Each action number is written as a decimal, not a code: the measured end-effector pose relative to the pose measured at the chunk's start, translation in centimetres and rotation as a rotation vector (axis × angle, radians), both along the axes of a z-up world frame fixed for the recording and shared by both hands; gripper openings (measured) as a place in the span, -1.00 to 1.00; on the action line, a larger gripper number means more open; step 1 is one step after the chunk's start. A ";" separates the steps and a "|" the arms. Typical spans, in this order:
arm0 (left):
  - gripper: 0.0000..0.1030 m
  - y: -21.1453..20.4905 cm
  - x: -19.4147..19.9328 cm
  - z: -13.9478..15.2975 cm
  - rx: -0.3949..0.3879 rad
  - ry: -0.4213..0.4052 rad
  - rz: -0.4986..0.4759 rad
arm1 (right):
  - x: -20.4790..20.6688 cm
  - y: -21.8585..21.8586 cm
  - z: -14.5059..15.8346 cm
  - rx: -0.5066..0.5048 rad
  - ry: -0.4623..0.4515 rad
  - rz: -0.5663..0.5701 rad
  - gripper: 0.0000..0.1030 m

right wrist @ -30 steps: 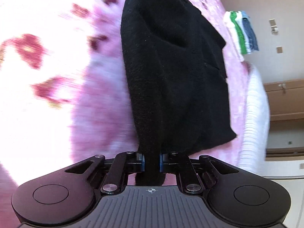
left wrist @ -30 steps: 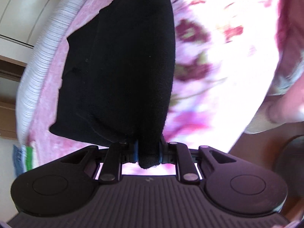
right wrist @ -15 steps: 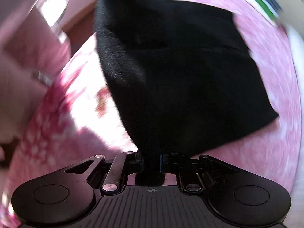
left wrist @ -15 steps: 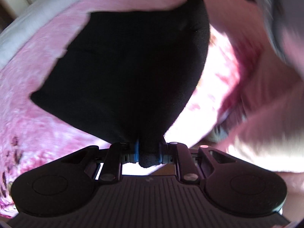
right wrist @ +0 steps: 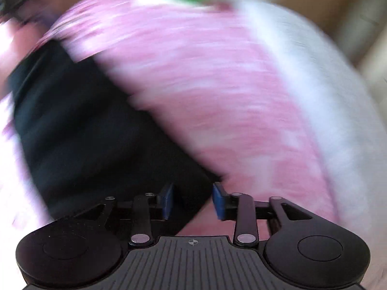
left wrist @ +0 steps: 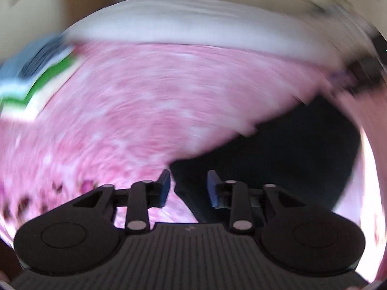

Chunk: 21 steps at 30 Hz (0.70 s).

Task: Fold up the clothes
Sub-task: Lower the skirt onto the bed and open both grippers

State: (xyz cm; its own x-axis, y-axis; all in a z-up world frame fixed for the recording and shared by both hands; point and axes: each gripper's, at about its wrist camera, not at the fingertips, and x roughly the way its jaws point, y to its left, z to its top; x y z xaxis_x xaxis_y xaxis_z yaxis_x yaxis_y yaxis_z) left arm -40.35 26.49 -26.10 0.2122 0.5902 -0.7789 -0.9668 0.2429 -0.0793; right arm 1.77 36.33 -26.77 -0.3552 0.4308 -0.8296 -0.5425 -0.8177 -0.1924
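Both views are motion-blurred. My left gripper (left wrist: 187, 186) has its jaws apart, holding nothing. My right gripper (right wrist: 192, 199) likewise has jaws apart and empty. The black garment (left wrist: 278, 164) lies flat on the pink blanket (left wrist: 157, 101), its near corners just ahead of each gripper. A stack of folded clothes (left wrist: 31, 77) sits near the blanket's far edge.

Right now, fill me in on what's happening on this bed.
A person is folding clothes with a handheld claw in each hand. Both the left claw and right claw are open, gripping nothing. The black garment lies on the pink blanket. A stack of folded clothes sits at the far edge. The views are blurred by motion.
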 end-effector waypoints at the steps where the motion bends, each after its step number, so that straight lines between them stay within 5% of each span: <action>1: -0.37 0.8 -1.1 -0.8 -0.026 -0.056 0.063 | 0.3 1.0 -0.4 -0.021 0.039 -0.073 -0.25; 7: -0.24 1.7 -5.2 -5.9 -0.193 -0.366 0.310 | 3.7 5.9 -4.0 -0.343 0.279 -0.401 -0.23; 11: -0.24 2.0 -5.4 -9.1 -0.229 -0.431 0.396 | 3.8 6.4 -6.1 -0.437 0.349 -0.498 -0.23; 15: -0.29 2.6 -4.5 -9.9 -0.211 -0.427 0.400 | 2.9 6.7 -8.5 -0.394 0.324 -0.549 -0.20; 17: -0.72 2.9 -3.9 -9.9 -0.188 -0.394 0.390 | 2.9 6.4 -8.6 -0.375 0.346 -0.544 -0.20; 18: -0.79 2.9 -3.8 -9.8 -0.172 -0.374 0.384 | 2.9 6.2 -8.4 -0.359 0.349 -0.534 -0.27; 20: -0.84 2.6 -3.4 -9.4 -0.133 -0.350 0.374 | 2.8 5.8 -8.1 -0.326 0.354 -0.514 -0.73; 21: -0.84 2.2 -3.2 -8.9 -0.110 -0.338 0.367 | 2.8 5.5 -7.9 -0.310 0.356 -0.504 -0.75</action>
